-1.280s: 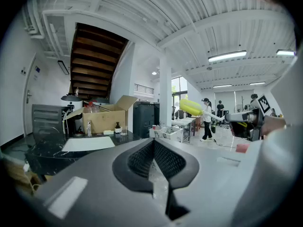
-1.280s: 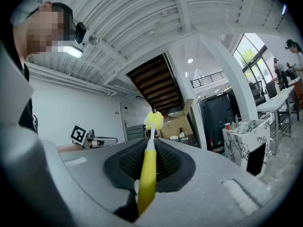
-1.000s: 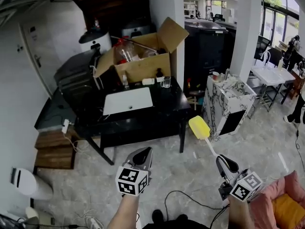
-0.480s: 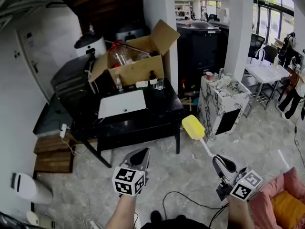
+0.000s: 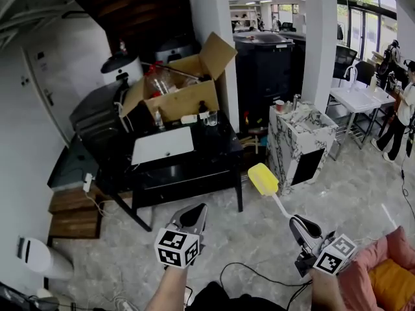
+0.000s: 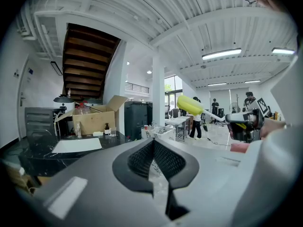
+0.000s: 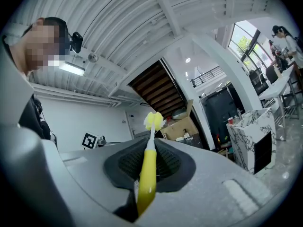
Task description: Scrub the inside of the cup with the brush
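My right gripper is shut on the brush, which points up and forward over the floor with its yellow sponge head on top. In the right gripper view the yellow handle lies between the jaws of the right gripper. My left gripper hangs beside it, shut and holding nothing, as the left gripper shows in its own view. A small clear glass cup stands on the black table well ahead, far from both grippers.
An open cardboard box with bottles and a white board sit on the table. A marble-patterned cabinet stands to its right. Cables run over the tiled floor. A pink cushion is at the lower right, and people stand at the far right.
The head view has drifted, so the table and box sit a little further left. Both grippers stay low in front of me, the brush still held in the right one.
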Demonstrator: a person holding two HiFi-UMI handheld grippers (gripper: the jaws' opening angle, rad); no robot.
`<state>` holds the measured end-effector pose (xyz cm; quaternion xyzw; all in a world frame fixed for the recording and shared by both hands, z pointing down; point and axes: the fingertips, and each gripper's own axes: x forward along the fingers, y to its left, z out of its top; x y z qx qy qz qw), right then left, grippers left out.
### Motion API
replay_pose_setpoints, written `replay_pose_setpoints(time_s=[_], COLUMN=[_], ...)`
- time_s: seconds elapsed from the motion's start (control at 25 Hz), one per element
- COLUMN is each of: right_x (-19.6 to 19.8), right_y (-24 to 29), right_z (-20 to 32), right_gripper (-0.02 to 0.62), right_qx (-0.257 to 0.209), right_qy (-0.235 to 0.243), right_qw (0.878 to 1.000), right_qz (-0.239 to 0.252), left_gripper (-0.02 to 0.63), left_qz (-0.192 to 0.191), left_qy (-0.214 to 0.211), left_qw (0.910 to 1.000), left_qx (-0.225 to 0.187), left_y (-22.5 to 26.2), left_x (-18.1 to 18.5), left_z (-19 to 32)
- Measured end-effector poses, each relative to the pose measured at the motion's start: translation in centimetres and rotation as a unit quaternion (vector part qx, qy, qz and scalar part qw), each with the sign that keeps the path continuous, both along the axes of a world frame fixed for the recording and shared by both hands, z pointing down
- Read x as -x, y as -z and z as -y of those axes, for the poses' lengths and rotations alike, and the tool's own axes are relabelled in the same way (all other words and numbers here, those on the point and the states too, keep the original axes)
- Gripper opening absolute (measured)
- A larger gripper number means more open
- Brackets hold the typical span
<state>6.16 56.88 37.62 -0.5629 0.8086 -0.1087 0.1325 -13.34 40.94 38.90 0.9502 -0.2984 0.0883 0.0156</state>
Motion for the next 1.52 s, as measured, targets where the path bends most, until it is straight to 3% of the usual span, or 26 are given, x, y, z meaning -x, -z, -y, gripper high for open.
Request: replay_pose_setpoints(time_s=[0.56, 1.12, 1.36, 1.52], right_x=[-2.8, -4.6, -3.1, -2.8], right_y=[-1.4, -2.7, -2.1, -0.1], right_z=[2.3, 14.8, 20.3, 23.8], right_gripper=[0.041, 0.041, 0.043, 0.041], right_qx=[0.018, 0.055, 0.065, 0.05], right_qy=[-0.019, -0.016, -0.008, -0.034], right_qw=[1.0, 0.998, 0.998, 0.998], right_qz=[0.007, 0.014, 0.008, 0.02], left_gripper=[0.02, 0.02, 0.02, 0.02], left_qz=[-0.005, -0.009, -0.027, -0.04], left_qy=[-0.015, -0.028, -0.032, -0.03], left_qw=[0.9997, 0.9989, 0.9976, 0.9975], left_qx=[0.016, 0.037, 0.056, 0.049], left_y=[-1.5, -2.0, -2.0, -1.2], left_x=[-3.0, -5.7, -5.0, -3.7], left_z=[3.3, 15.3, 20.2, 23.4])
